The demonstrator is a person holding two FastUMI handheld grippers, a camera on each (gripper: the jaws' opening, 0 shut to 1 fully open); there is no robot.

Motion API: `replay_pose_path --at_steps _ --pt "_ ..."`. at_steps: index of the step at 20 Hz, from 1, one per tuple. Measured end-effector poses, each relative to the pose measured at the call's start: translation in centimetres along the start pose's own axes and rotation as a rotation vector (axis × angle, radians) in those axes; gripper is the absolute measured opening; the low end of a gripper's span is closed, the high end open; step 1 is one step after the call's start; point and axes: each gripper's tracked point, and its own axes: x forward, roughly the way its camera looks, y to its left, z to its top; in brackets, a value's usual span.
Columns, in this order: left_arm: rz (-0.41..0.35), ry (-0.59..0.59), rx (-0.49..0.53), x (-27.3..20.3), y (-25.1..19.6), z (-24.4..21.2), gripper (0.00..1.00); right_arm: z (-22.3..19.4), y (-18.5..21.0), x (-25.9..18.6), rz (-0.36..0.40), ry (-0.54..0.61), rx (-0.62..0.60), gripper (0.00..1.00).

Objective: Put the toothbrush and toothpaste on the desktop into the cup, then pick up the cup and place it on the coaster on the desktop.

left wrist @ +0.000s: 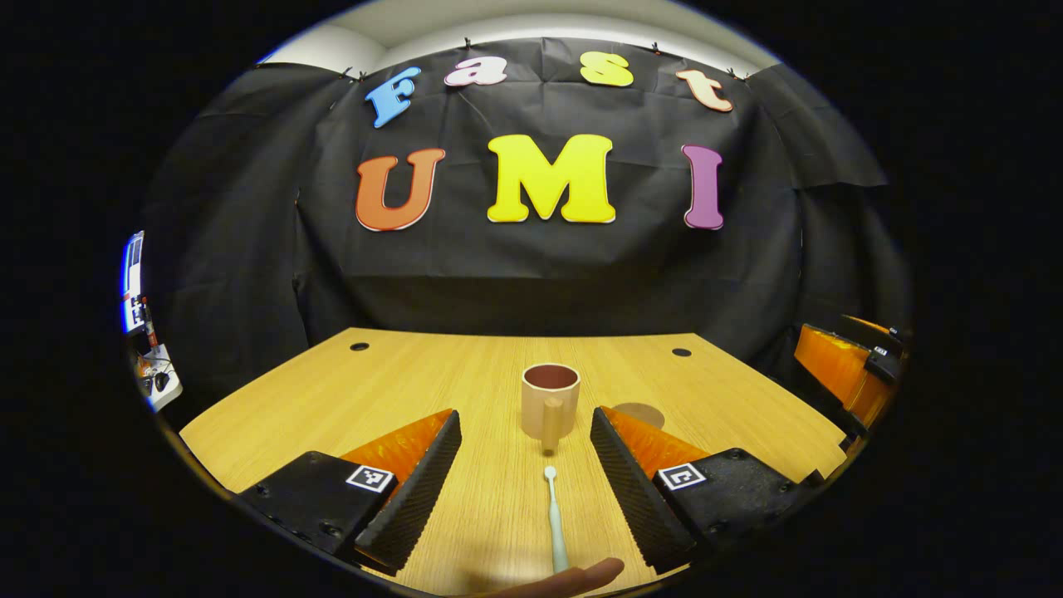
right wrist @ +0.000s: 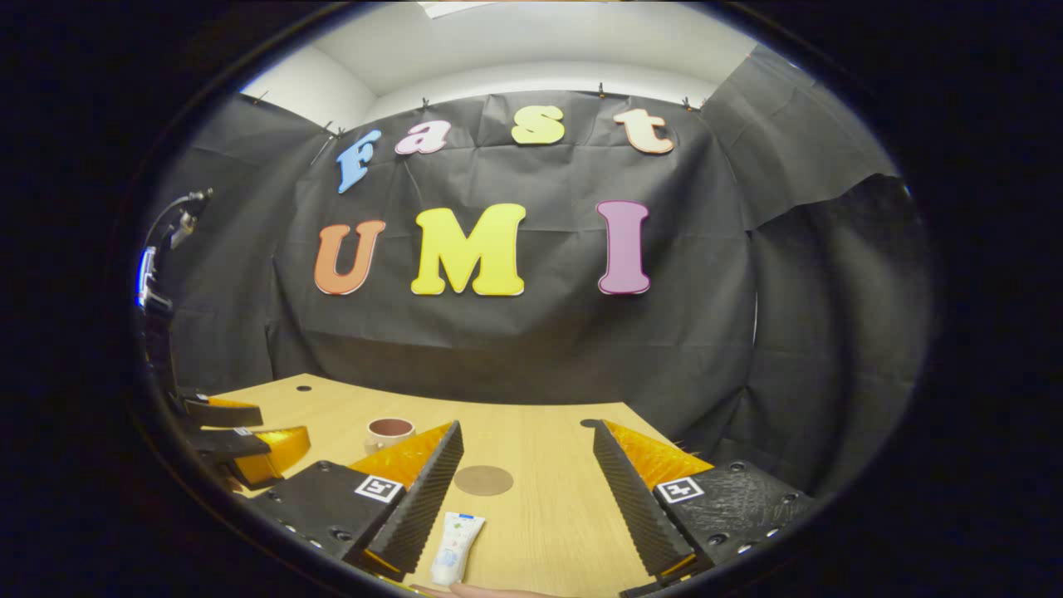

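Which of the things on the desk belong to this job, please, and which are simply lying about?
Part of the job:
- toothbrush, lying flat on the desk
- toothpaste, lying flat
- cup, upright
- coaster, bare
- left claw and right claw, both open

Just there:
- cable holes in the desk
- equipment at the booth's edge

Both left gripper (left wrist: 525, 465) and right gripper (right wrist: 525, 490) hover, jaws wide apart.
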Motion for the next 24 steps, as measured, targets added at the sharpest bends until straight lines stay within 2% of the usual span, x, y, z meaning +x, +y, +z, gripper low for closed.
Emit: replay_pose_path --at_steps 5,11,12,14,15,18,19,20,22,23,24 --pt "-0.049 0.21 -0.029 2.7 -1.3 -5.9 1.0 -1.3 0.0 0.8 0.004 0.055 0.025 0.95" --pt "-0.062 0.337 -0.034 4.3 -1.9 -9.9 0.99 -4.8 1.6 2.0 0.061 0.2 0.054 0.97" --pt "-0.058 0.341 -0.017 4.6 -1.9 -10.3 0.92 -5.4 1.6 2.1 0.058 0.215 0.039 0.93" --pt "-0.063 0.359 0.005 4.6 -2.2 -11.2 0.82 -6.1 1.7 2.4 0.038 0.22 -0.035 0.95" --pt "-0.062 0.365 0.009 4.7 -2.4 -11.5 0.8 -6.3 2.0 2.5 0.037 0.218 -0.061 0.95" --pt "-0.062 0.394 0.04 4.5 -2.6 -12.3 0.7 -7.5 3.2 2.4 0.076 0.253 -0.055 0.98" --pt "-0.062 0.404 0.048 4.4 -2.5 -12.5 0.66 -7.8 3.4 2.5 0.086 0.267 -0.055 0.95" --pt "-0.064 0.41 0.052 4.4 -2.7 -12.7 0.61 -7.9 3.2 2.4 0.087 0.274 -0.059 0.95" --pt "-0.08 0.424 0.04 4.6 -3.0 -13.3 0.58 -7.9 3.0 2.5 0.08 0.283 -0.053 0.95" --pt "-0.086 0.434 0.027 4.6 -3.1 -13.6 0.51 -7.9 3.0 2.3 0.088 0.288 -0.034 0.95" --pt "-0.077 0.437 0.019 4.6 -2.8 -13.7 0.3 -7.9 3.2 2.2 0.094 0.291 -0.024 0.95"
